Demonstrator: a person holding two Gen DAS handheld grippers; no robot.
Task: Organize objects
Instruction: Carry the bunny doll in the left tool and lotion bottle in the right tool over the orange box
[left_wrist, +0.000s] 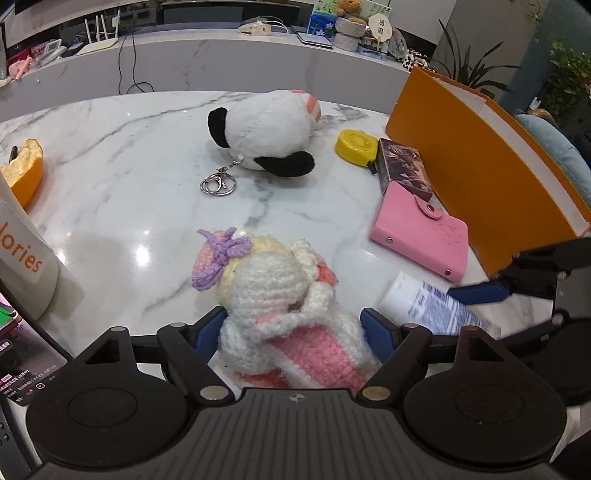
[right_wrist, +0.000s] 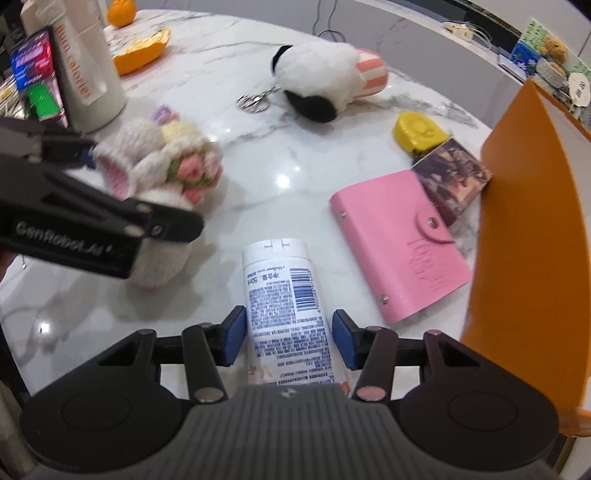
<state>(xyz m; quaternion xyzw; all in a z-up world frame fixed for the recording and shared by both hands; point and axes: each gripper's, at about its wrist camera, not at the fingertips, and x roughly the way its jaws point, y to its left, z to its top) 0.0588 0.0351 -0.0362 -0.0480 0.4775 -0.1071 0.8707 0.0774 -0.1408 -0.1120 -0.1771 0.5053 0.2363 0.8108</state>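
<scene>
Between the left tongs (left_wrist: 291, 328), nearly closed on it, sits a crocheted white-and-pink bunny doll (left_wrist: 273, 295); the right tongs (right_wrist: 290, 338) straddle a white printed tube (right_wrist: 288, 306), a narrow gap either side.

The surface (left_wrist: 110, 147) is showing white marble with grey veins, and the crocheted doll (left_wrist: 273, 295) is wearing cream, pink and a lilac bow. A black-and-white plush (left_wrist: 266, 133), a yellow tape measure (left_wrist: 356, 144), a pink wallet (left_wrist: 421, 232) and an orange box (left_wrist: 480, 177) are sitting there, beside a white tube (right_wrist: 284, 306) carrying blue print.
</scene>
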